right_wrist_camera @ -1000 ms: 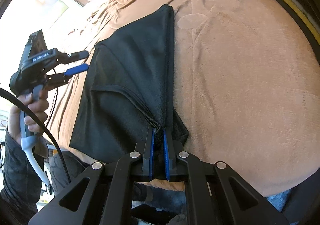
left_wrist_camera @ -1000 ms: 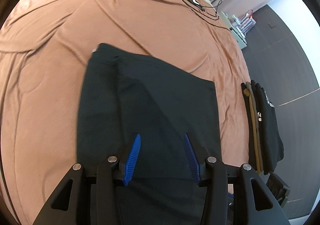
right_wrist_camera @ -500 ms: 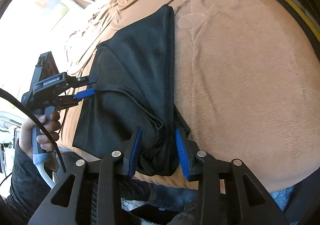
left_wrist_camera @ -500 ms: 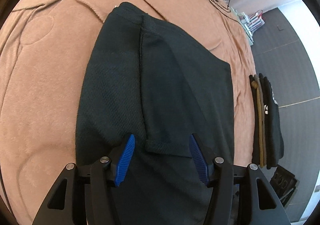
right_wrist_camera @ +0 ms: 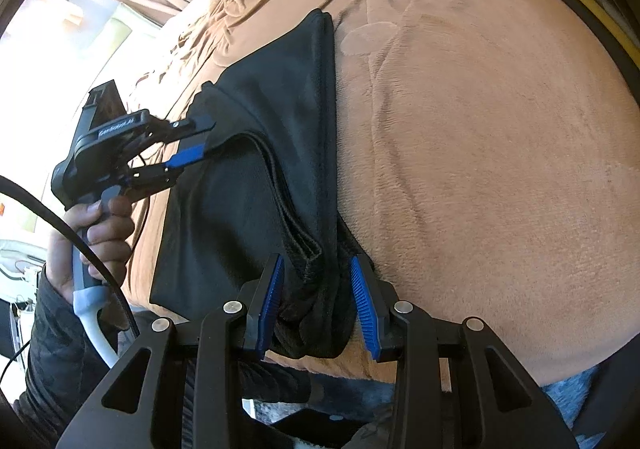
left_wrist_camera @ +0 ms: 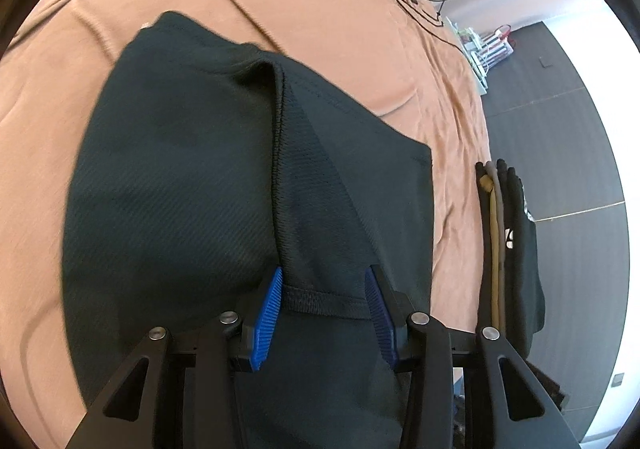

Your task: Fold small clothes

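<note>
both claws over the dark garment on the bed, left one closing in

left claw (left_wrist_camera: 324, 301) is partway open and its jaws are closing, with a hemmed fold of the black garment (left_wrist_camera: 192, 177) lying between the blue pads (left_wrist_camera: 267, 317); whether they press it yet i cannot tell. right claw (right_wrist_camera: 318, 303) sits partway open too, a bunched corner of that same garment loose between its pads, not pinched. the garment spreads forward from both claws across the tan blanket (right_wrist_camera: 480, 153), its far corner well ahead of them. in the right view, the left claw (right_wrist_camera: 200, 141) reaches the garment's edge from the left, gripped by a hand (right_wrist_camera: 96, 233). a stack of folded clothes (left_wrist_camera: 508, 245) lies to the right of the left claw, at the bed's edge.
</note>
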